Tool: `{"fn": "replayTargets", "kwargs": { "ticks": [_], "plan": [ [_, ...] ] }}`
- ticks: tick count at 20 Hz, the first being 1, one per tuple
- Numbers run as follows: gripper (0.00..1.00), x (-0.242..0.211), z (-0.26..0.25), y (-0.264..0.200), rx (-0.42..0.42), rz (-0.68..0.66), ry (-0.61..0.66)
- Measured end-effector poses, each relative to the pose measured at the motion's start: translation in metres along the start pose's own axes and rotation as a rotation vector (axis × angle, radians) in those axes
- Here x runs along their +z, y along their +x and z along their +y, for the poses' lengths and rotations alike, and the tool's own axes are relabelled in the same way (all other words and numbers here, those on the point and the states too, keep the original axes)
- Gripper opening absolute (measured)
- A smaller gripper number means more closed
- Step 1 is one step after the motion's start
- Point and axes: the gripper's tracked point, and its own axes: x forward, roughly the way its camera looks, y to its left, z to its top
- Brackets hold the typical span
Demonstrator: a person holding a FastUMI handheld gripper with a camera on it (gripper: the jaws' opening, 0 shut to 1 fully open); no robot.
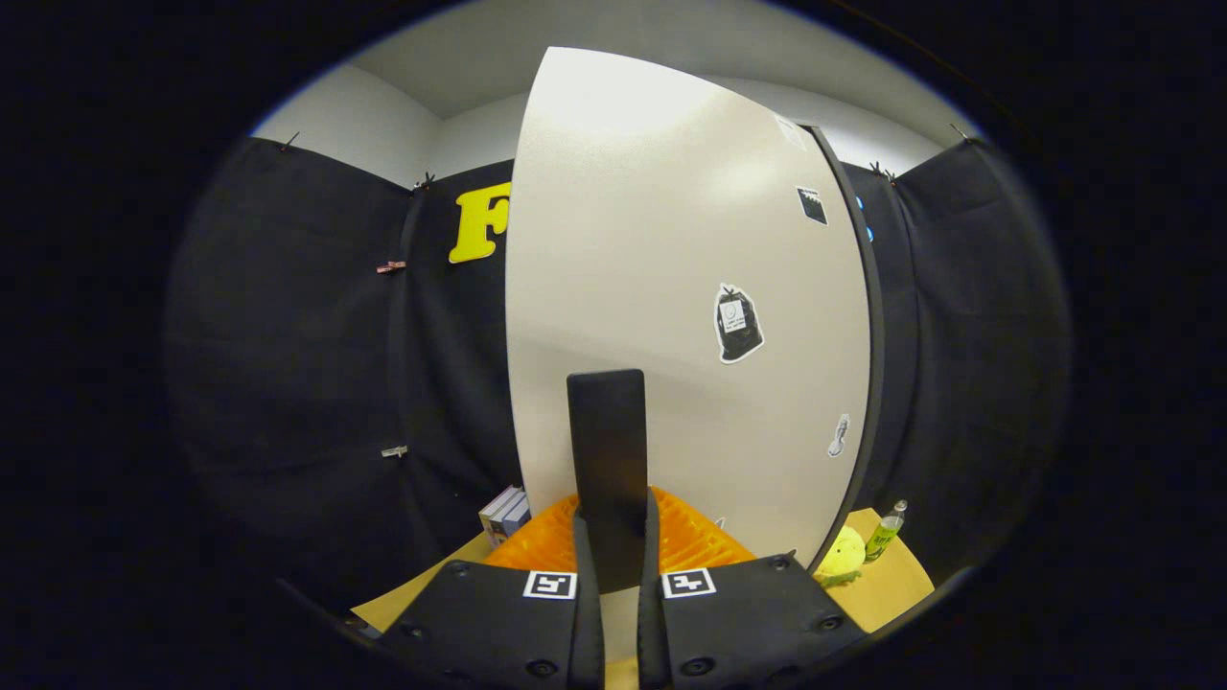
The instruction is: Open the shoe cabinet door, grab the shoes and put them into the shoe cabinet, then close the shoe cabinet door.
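The tool [613, 565] has its two fingers close together, squeezing a flat dark handle [607, 460] that stands up between them. The handle sits on the big pale shoe cabinet door [671, 287], which rises straight ahead, at 12 o'clock from the fingers. The door has a few stickers [739, 324] on it, up at about 1 o'clock. Its dark edge [868, 335] runs down the side at 2 o'clock. Just past the fingers, low by the door, lies something orange with ridges [695, 541]. At 10 o'clock from the fingers is a small stack of books [505, 515]. At 3 o'clock, a yellow soft thing [842, 558] and a green bottle [886, 533] sit on the light brown tabletop [896, 585].
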Motion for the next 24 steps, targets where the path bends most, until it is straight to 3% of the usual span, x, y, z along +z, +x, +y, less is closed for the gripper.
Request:
{"fn": "replayTargets", "kwargs": {
  "ticks": [18, 24],
  "plan": [
    [0.17, 0.005, -0.045, -0.05, -0.059, -0.014, 0.022],
    [0.17, 0.004, -0.051, -0.054, -0.037, 0.014, 0.02]
  ]
}}
